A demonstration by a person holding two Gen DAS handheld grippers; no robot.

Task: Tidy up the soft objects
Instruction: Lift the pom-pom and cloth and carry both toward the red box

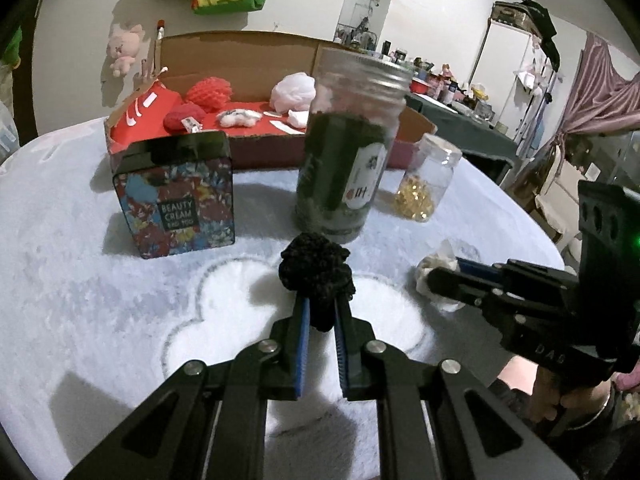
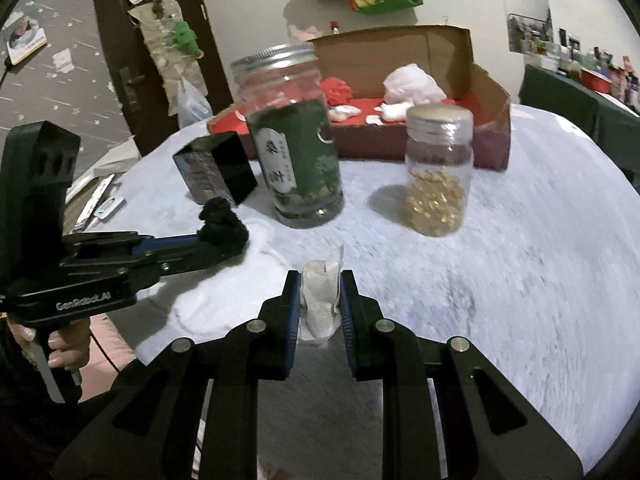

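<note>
Black knit puff point(image 1: 316, 276): crumpled, pinched between left gripper point(image 1: 320, 312) pads, above white fleece. White mesh wad point(image 2: 322, 300): squeezed upright in right gripper point(image 2: 320, 308). In cardboard box point(image 1: 248, 48): 2 red knit balls point(image 1: 210, 94), pink puff point(image 1: 294, 90).

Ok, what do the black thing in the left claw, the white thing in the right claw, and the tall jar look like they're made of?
Black clump: likely knitted yarn or scrunched fabric, matte, with a bumpy looped surface. White wad: looks like thin non-woven or mesh fabric, with a fine dotted texture and crumpled folds. Tall jar: clear glass or plastic, see-through walls, with a ridged silvery lid that looks like metal.
</note>
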